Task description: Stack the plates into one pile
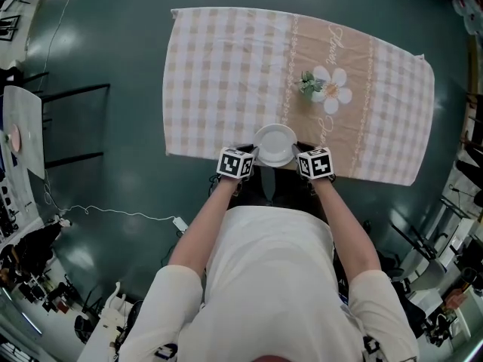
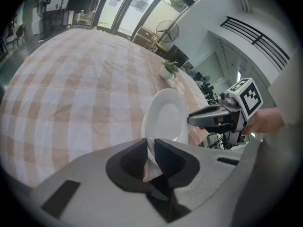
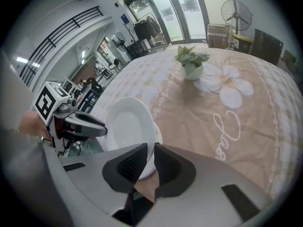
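Observation:
A small pile of white plates (image 1: 275, 143) is at the near edge of the checked tablecloth (image 1: 219, 74), between my two grippers. My left gripper (image 1: 252, 157) is shut on the pile's left rim, and my right gripper (image 1: 299, 157) is shut on its right rim. In the left gripper view the jaws (image 2: 151, 144) pinch the rim of the tilted plates (image 2: 166, 113), with the right gripper (image 2: 214, 119) at the far side. In the right gripper view the jaws (image 3: 150, 151) clamp the plates (image 3: 127, 123), and the left gripper (image 3: 80, 125) is opposite. Whether the pile rests on the cloth I cannot tell.
A small potted plant (image 1: 309, 85) stands beside a printed white flower (image 1: 336, 90) on the beige part of the cloth, beyond the plates. The table's near edge (image 1: 226, 157) lies right under the grippers. A side table (image 1: 23, 127) stands far left on the dark floor.

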The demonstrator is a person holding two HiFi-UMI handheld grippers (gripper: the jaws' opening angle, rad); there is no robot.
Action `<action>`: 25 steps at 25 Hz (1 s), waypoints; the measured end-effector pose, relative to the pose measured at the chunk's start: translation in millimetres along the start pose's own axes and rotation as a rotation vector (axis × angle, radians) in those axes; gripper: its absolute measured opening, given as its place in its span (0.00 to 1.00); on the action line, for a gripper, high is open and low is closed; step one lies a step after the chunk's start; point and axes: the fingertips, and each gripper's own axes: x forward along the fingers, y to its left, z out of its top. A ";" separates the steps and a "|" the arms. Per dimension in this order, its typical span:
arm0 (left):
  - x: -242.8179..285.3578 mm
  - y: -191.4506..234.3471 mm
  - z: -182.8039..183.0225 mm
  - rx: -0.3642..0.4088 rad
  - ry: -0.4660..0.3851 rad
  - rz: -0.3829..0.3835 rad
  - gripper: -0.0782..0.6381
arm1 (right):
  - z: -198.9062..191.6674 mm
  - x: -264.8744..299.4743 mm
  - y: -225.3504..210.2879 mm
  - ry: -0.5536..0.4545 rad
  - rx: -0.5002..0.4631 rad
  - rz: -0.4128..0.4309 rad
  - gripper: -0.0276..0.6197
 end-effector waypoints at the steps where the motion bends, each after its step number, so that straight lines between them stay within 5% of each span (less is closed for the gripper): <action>1: 1.3 -0.3 -3.3 0.014 0.014 -0.001 0.18 | -2.7 0.0 0.3 0.004 -0.008 -0.003 0.14; 11: 11.6 -6.6 -20.7 0.169 0.076 -0.010 0.24 | -16.2 0.7 1.6 0.004 -0.086 -0.044 0.15; 16: 12.8 -13.7 -23.7 0.209 0.096 -0.044 0.33 | -13.8 0.8 5.2 -0.002 -0.093 -0.053 0.16; 25: -7.4 -14.1 -19.3 0.248 0.065 -0.064 0.33 | 2.1 -12.6 9.4 -0.062 -0.110 -0.088 0.16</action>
